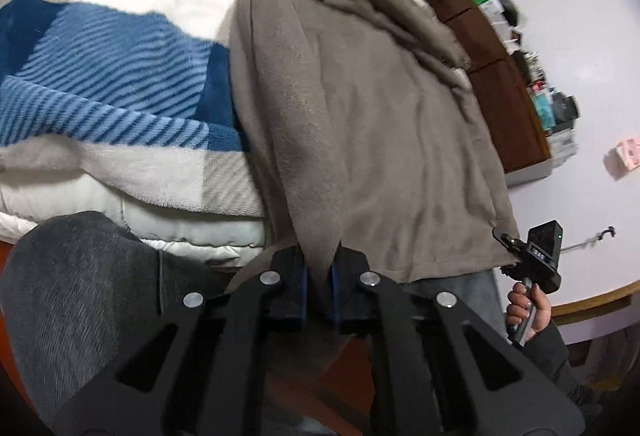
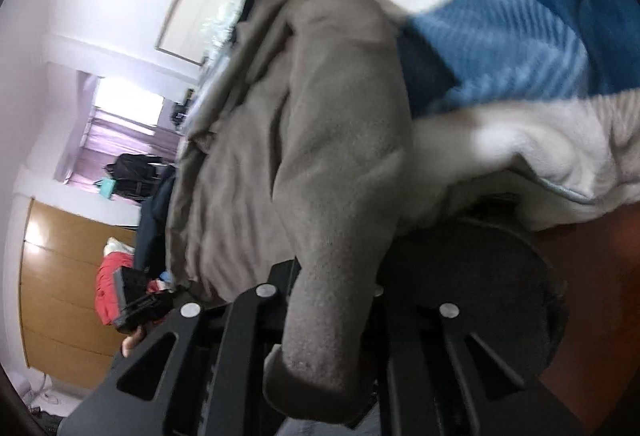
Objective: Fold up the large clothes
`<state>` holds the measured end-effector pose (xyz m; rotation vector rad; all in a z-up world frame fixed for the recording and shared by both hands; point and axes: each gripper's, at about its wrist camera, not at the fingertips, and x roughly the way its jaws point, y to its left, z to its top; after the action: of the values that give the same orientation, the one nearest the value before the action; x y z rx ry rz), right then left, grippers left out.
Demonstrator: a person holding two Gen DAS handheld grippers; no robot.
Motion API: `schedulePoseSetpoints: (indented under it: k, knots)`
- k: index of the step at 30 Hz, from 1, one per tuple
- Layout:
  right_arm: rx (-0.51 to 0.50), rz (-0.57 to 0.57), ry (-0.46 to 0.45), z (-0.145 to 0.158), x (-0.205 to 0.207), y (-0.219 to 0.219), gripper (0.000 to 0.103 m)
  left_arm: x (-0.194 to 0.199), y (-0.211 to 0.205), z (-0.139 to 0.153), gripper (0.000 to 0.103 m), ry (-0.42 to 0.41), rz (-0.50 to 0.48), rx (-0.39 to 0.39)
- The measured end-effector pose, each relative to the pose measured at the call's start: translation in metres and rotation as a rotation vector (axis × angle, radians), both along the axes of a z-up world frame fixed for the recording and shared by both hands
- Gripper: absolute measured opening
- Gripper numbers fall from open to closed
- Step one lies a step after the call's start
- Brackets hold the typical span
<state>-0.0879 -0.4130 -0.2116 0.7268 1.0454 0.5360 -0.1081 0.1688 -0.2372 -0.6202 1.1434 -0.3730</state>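
A large taupe fleece garment [image 1: 360, 116] lies along the edge of a bed, over a blue, white and beige blanket [image 1: 120, 56]. My left gripper [image 1: 318, 276] is shut on the garment's near hem, with the cloth pinched between its blue pads. At the hem's right corner is the right gripper [image 1: 507, 250], held by a hand [image 1: 524, 312]. In the right wrist view a thick fold of the garment [image 2: 320, 136] drapes over my right gripper [image 2: 332, 288] and hides its fingertips; the cloth runs between its fingers. The blanket [image 2: 500, 36] lies to the right.
A brown dresser [image 1: 492, 76] crowded with small items stands against the white wall past the bed. A person's grey trouser leg [image 1: 80, 296] is close at lower left. A wooden wardrobe [image 2: 60, 296], red cloth [image 2: 106, 288] and a curtained window [image 2: 128, 104] lie to the left.
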Motion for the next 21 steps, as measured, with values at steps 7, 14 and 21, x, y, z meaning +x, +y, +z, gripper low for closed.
schedulePoseSetpoints:
  k: [7,14,21]
  knots:
    - [0.052,0.020,-0.140,0.053,-0.024,0.001,0.012,-0.053,0.043,0.035,0.003,-0.136,0.109,-0.210]
    - [0.119,0.064,-0.259,0.099,-0.056,-0.001,0.012,-0.105,0.062,0.083,0.003,-0.277,0.121,-0.270]
    - [0.140,0.058,-0.301,0.135,-0.096,-0.011,0.012,-0.156,0.051,0.121,0.001,-0.343,0.103,-0.337]
